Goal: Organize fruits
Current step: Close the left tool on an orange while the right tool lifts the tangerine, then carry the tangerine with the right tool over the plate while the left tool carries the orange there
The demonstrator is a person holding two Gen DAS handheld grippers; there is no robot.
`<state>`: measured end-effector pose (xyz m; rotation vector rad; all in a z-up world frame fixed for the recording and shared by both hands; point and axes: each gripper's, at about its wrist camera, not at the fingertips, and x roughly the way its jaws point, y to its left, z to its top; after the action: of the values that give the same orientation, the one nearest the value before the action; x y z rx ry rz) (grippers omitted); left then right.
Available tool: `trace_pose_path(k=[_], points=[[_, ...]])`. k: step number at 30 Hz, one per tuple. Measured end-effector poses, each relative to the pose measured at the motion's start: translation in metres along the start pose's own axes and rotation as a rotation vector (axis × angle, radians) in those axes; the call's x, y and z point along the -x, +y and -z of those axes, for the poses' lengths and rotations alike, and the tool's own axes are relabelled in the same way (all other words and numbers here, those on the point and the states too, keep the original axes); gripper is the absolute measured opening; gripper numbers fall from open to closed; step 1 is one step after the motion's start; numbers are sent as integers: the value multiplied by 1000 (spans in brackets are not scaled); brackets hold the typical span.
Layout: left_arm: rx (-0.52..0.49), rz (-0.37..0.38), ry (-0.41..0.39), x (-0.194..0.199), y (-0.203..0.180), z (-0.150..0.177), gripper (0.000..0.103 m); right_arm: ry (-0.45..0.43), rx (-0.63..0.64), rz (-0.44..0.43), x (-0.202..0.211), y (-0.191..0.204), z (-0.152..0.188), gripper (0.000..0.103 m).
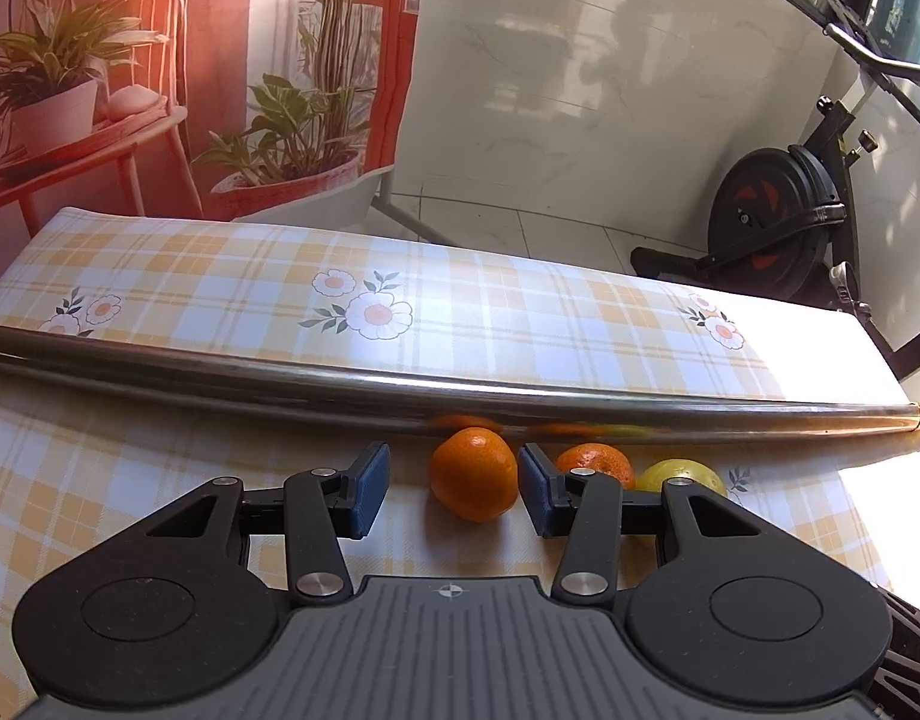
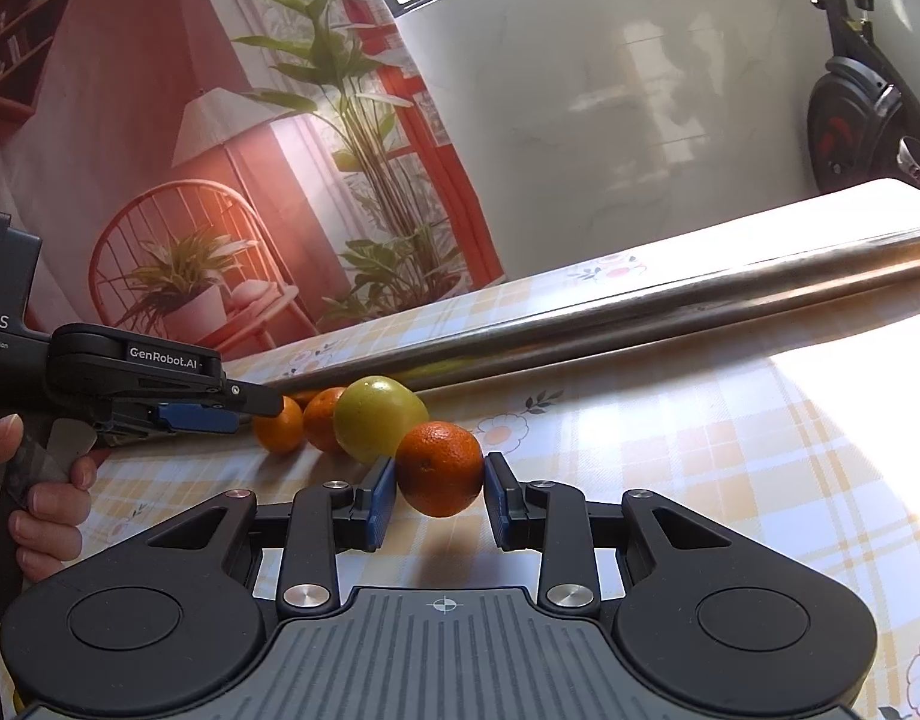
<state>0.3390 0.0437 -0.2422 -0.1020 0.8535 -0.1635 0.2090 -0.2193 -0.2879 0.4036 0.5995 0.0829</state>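
Note:
In the left wrist view my left gripper (image 1: 454, 492) is open around an orange (image 1: 473, 474) that rests on the tablecloth against a steel pipe (image 1: 460, 396). Its right pad is close to the fruit and a gap shows on the left. A second orange (image 1: 598, 461) and a yellow-green fruit (image 1: 682, 475) lie to the right, partly hidden by the finger. In the right wrist view my right gripper (image 2: 441, 495) is shut on another orange (image 2: 439, 459), held just above the cloth over its shadow. Behind it sit the yellow-green fruit (image 2: 376, 417) and two oranges (image 2: 322, 420).
The long steel pipe (image 2: 640, 306) crosses the checked tablecloth (image 2: 700, 450) just behind the fruit row. A person's hand (image 2: 52, 480) holds the left gripper (image 2: 256, 408) at the left. An exercise bike (image 1: 778, 222) stands beyond the table's far right edge.

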Motion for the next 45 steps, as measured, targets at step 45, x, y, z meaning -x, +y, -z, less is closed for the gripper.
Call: trace_pose_path(k=[45], points=[[-93,108,-100,120,-23,68,38,33,-62,-15,41,9,4,29]])
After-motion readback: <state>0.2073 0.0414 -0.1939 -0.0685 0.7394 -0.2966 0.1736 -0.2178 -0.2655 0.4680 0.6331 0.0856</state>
